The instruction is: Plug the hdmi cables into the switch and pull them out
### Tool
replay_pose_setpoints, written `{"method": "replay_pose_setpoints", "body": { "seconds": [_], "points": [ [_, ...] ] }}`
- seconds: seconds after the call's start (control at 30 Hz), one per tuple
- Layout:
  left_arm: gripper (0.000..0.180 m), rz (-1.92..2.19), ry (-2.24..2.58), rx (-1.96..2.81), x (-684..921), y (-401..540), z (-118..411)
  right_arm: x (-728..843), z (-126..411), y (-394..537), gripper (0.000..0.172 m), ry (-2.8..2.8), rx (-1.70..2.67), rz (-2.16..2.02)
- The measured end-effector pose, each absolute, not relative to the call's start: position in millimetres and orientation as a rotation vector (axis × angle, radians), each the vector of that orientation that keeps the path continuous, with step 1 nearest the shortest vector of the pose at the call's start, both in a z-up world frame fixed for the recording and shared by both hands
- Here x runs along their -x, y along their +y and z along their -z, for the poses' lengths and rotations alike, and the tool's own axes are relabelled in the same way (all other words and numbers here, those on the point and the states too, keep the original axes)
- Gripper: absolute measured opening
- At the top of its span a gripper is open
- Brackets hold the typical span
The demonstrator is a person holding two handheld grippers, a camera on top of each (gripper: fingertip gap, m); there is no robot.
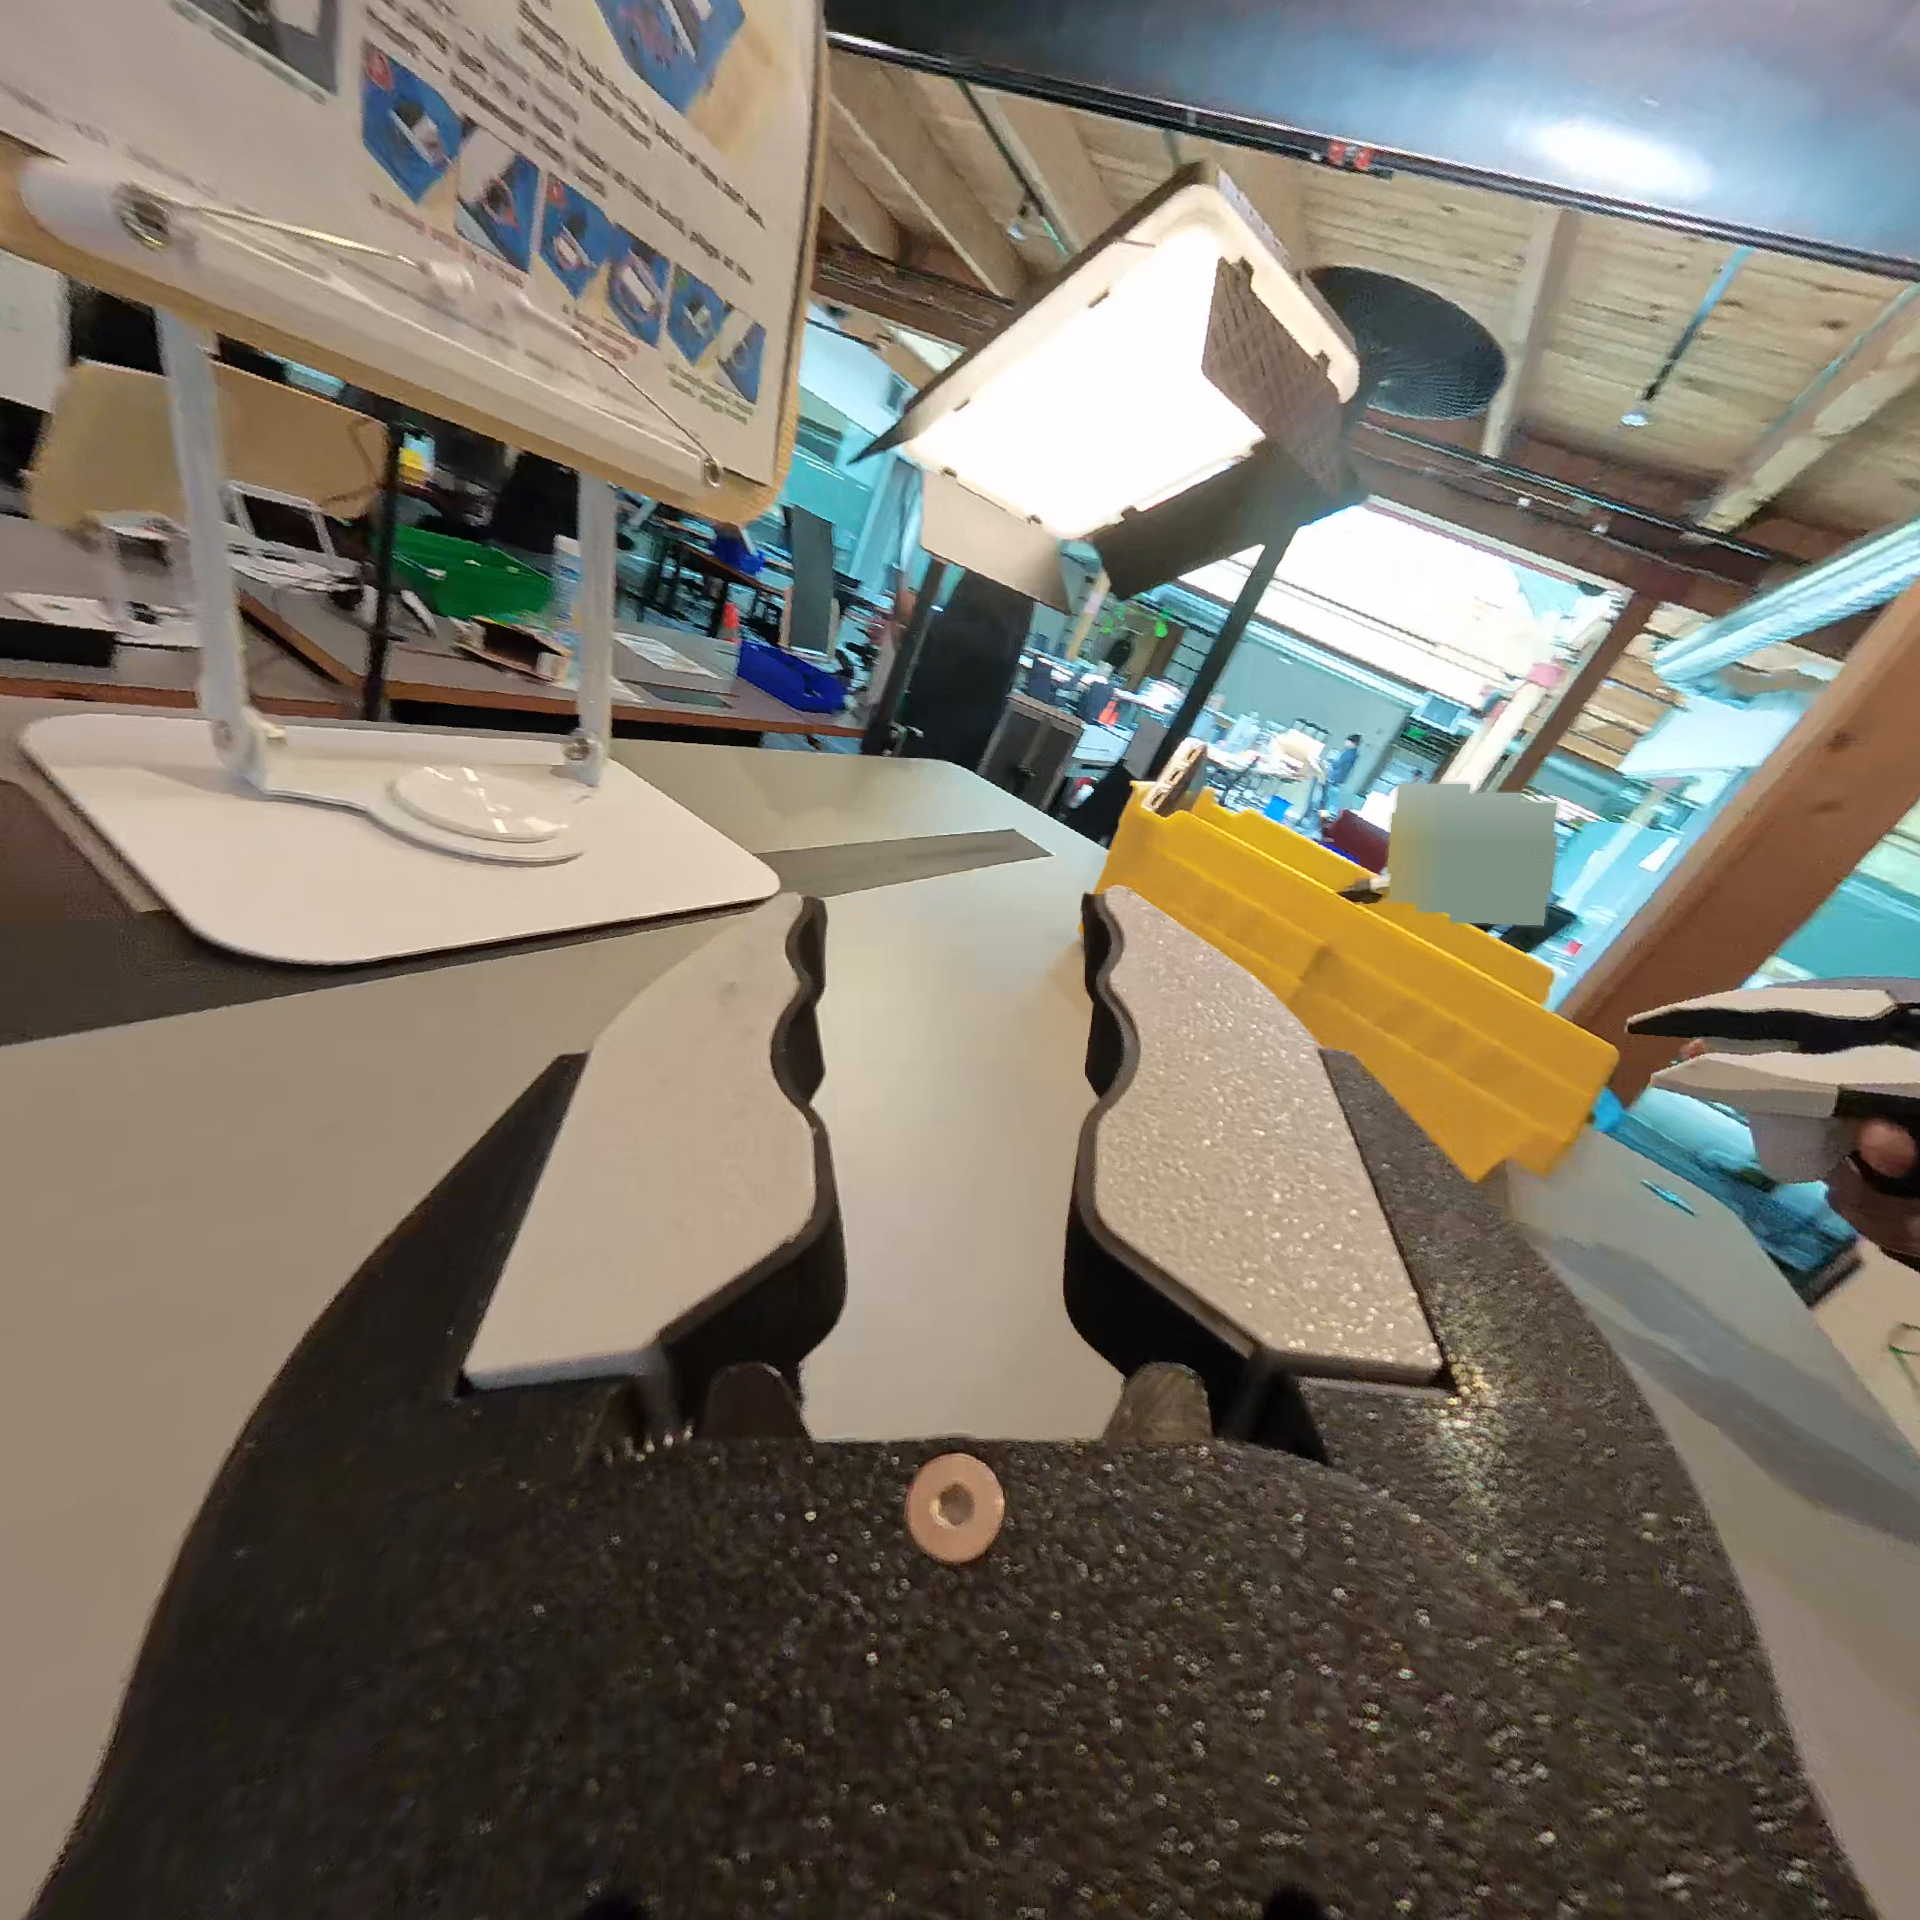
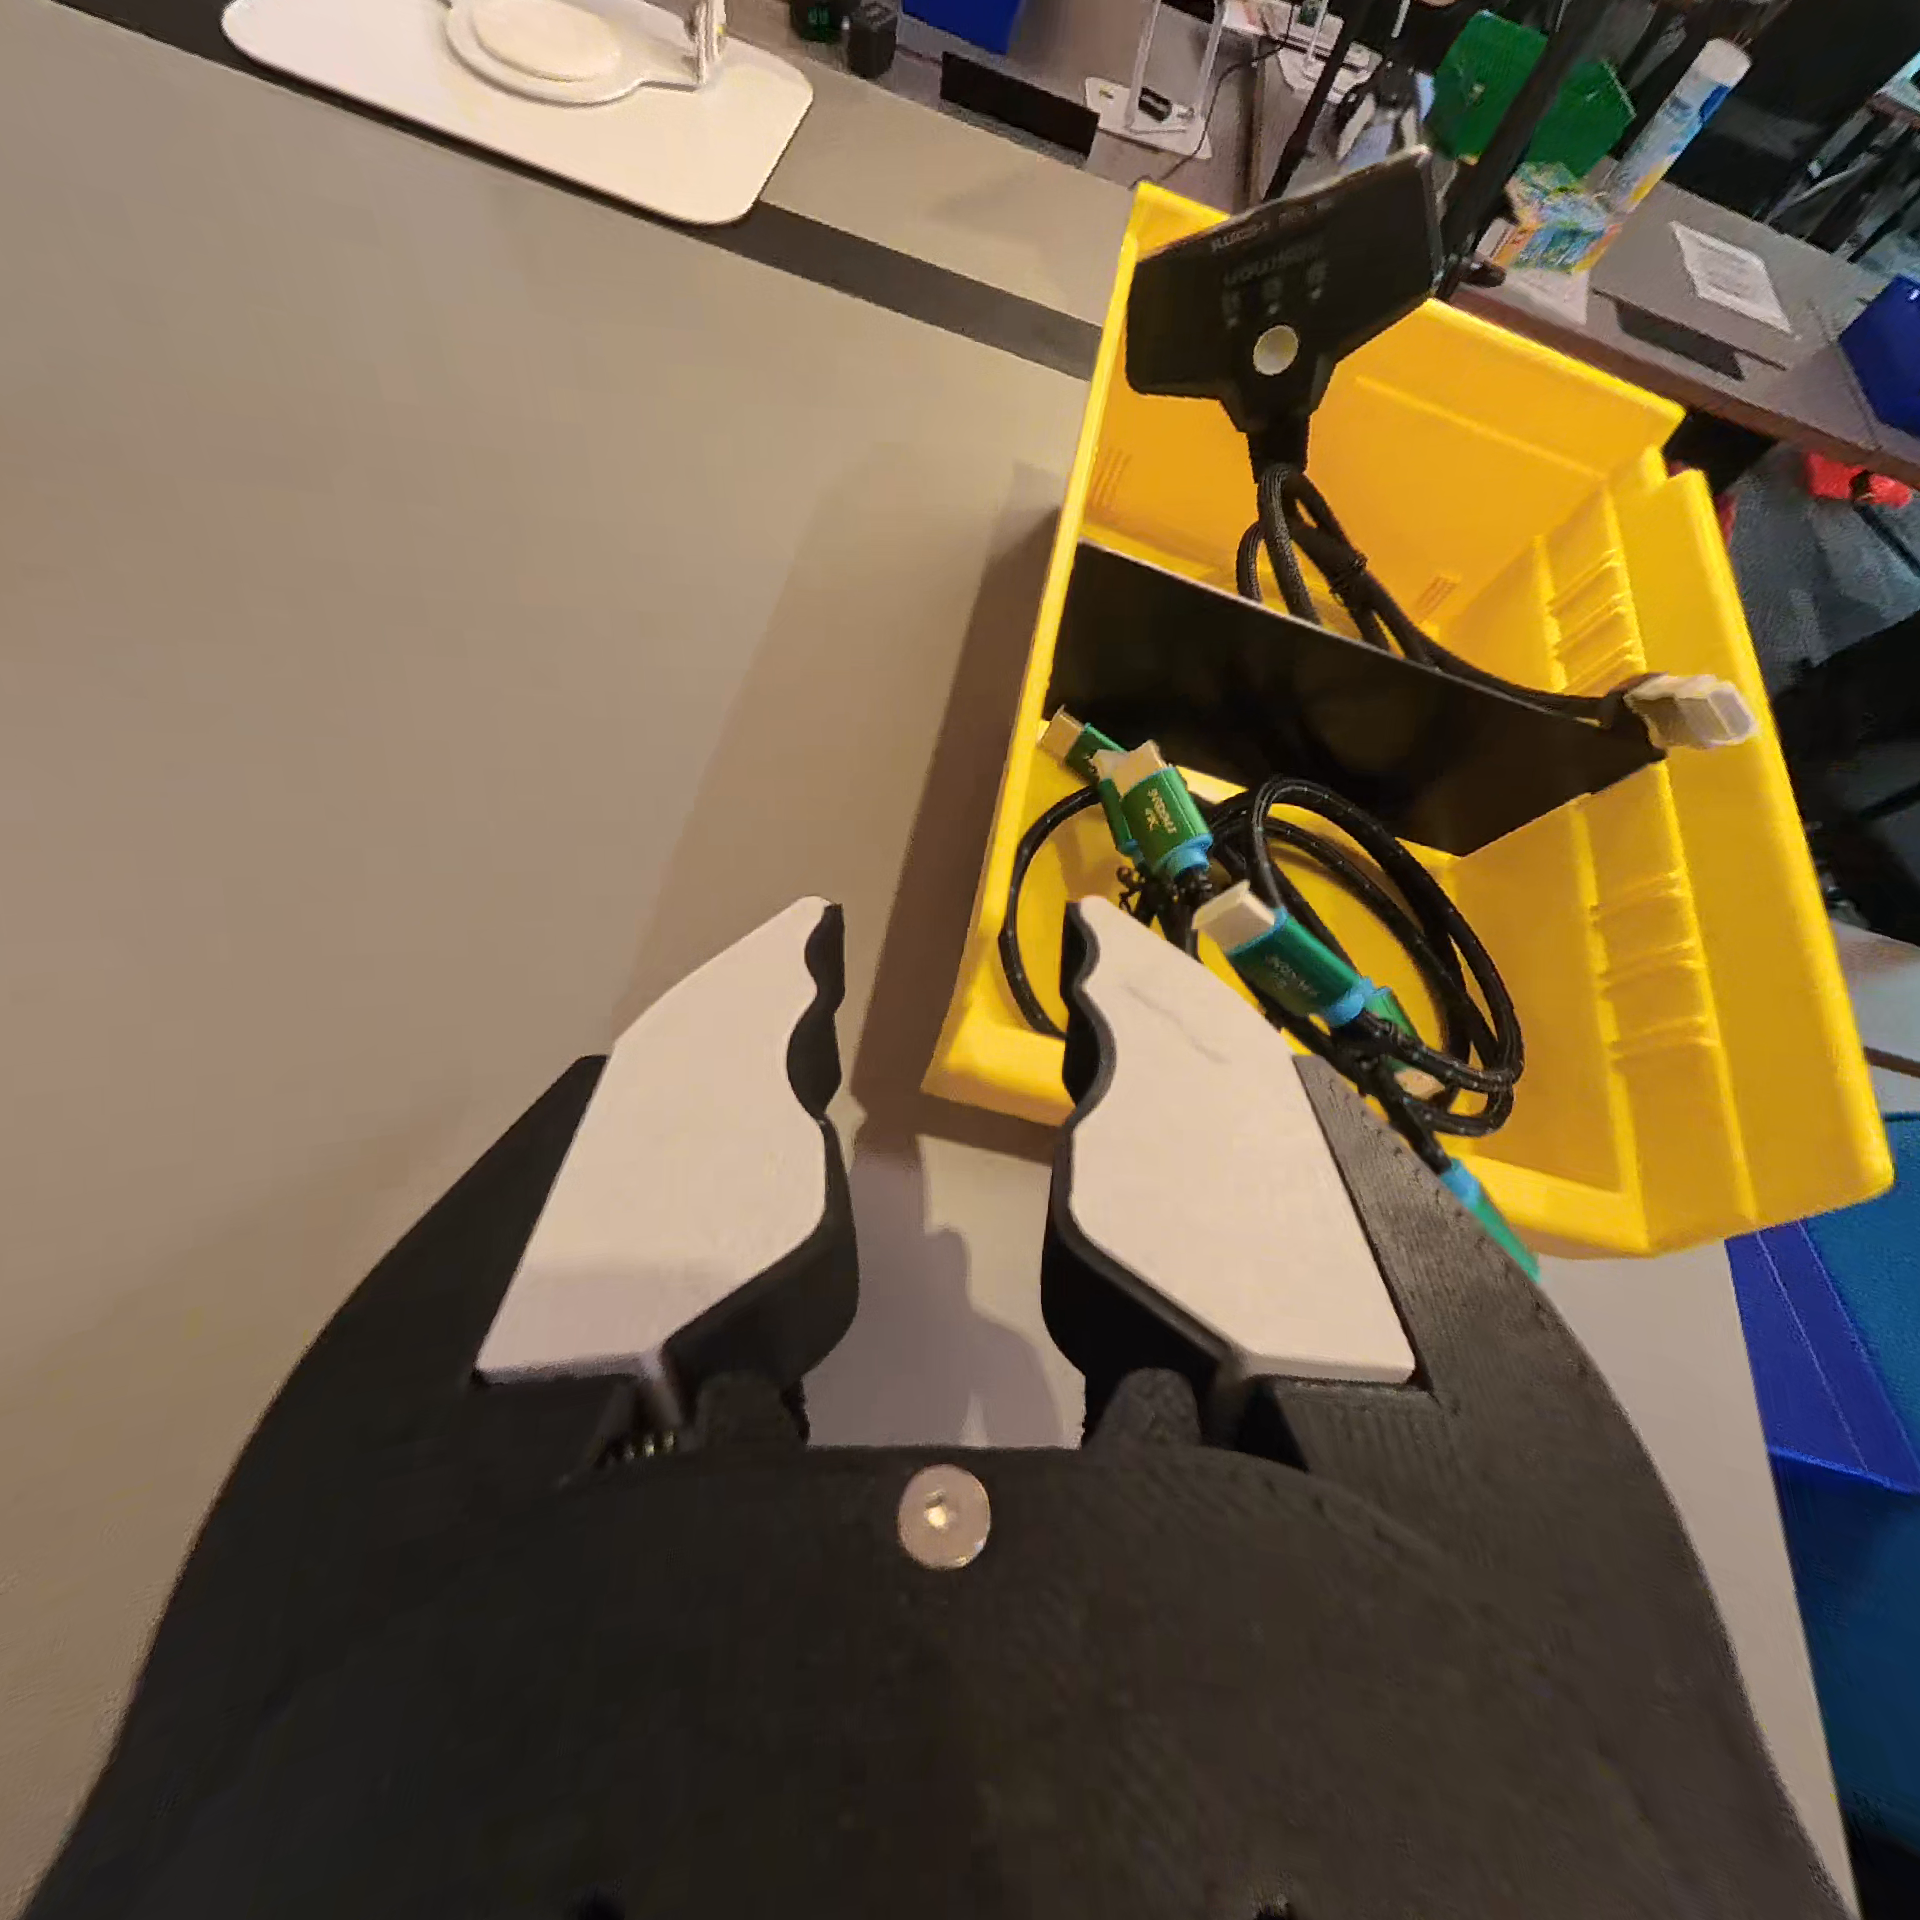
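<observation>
The left gripper (image 1: 951,925) is being held low over the grey table (image 1: 260,1143), its fingers spread with only bare tabletop showing between them; nothing is being gripped. Just beside its right fingertip, the yellow bin (image 1: 1351,966) is being seen from the side. To the left, the white base (image 1: 416,831) of a stand is being shown resting on the table, with a printed sheet (image 1: 468,208) being carried above it.

The right gripper (image 2: 951,925) is being held above the table at the near corner of the yellow bin (image 2: 1714,935), its fingers likewise spread and empty, with nothing pressed between the pads. The bin is being divided by a black partition (image 2: 1351,717). In the near compartment, coiled black cables with green plugs (image 2: 1299,977) are being kept, nearest to the right fingertip. In the far compartment, a black adapter box (image 2: 1278,291) with its braided lead is being propped against the wall; one pale plug (image 2: 1694,717) is being seen at the partition's end, possibly resting on the rim, though this cannot be told surely.
</observation>
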State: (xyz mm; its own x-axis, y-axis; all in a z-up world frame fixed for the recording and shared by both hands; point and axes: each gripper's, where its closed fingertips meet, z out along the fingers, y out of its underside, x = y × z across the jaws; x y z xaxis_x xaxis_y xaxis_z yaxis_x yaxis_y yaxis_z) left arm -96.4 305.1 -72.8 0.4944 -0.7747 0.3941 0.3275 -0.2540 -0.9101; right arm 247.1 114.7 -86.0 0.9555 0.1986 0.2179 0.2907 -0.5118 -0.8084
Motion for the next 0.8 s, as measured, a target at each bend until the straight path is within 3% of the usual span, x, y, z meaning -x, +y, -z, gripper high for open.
{"method": "replay_pose_setpoints", "body": {
  "seconds": [0.27, 0.33, 0.5, 0.6, 0.67, 0.73, 0.77, 0.8],
  "points": [
    [0.052, 0.797, 0.184, 1.495, 156, 238, 73, -255, 127, 154, 0.032, -0.476, 2.291, 0.151],
    [0.058, 0.583, 0.108, 1.565, 187, 219, 79, -258, 134, 159, 0.021, -0.508, 2.295, 0.155],
    [0.068, -0.268, -0.049, 1.637, 305, 138, 62, -261, 139, 161, 0.016, -0.537, 2.256, 0.091],
    [0.069, -0.520, -0.143, 1.738, 359, 110, 54, -265, 139, 160, 0.015, -0.555, 2.249, 0.112],
    [0.071, -0.581, -0.190, 1.969, 385, 108, 81, -266, 139, 160, 0.014, -0.556, 2.248, 0.114],
    [0.065, -0.478, -0.200, 2.228, 392, 106, 120, -267, 139, 160, 0.013, -0.551, 2.246, 0.105],
    [0.052, -0.434, -0.205, 2.286, 393, 105, 131, -267, 140, 161, 0.012, -0.550, 2.247, 0.103],
    [0.024, -0.402, -0.181, 2.291, 391, 105, 134, -269, 139, 160, 0.011, -0.550, 2.249, 0.102]
  ]
}}
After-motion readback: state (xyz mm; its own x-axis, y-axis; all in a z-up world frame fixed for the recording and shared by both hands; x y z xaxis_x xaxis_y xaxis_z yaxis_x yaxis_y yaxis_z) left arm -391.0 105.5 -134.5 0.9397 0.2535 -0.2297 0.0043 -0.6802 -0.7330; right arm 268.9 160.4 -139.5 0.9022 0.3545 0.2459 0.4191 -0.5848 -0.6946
